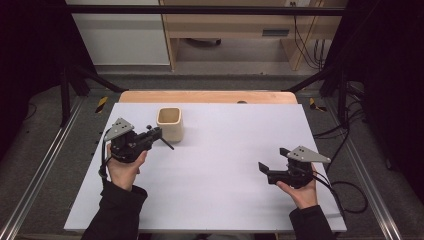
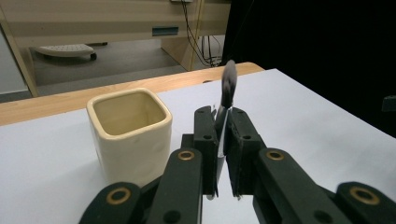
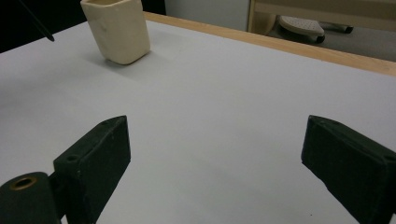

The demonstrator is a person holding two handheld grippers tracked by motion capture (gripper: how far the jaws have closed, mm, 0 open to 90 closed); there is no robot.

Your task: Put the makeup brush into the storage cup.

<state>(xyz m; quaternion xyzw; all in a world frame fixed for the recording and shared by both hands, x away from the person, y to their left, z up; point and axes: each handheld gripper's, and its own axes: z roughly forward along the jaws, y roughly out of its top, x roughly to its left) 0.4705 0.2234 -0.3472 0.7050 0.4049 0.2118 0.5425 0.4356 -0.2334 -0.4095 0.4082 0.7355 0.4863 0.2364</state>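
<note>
A cream square cup stands upright and empty on the white board, toward its far left. My left gripper sits just left of the cup, shut on a thin dark utensil whose free end juts out past the jaws. In the left gripper view the jaws pinch a silvery stem topped by a rounded grey head, with the cup close on the left. My right gripper rests low at the board's right, open and empty, aimed across the board at the cup.
The white board covers a wooden table whose far edge shows behind it. Metal rails run along both sides, and cables lie on the floor at the right. Wooden furniture stands beyond the table.
</note>
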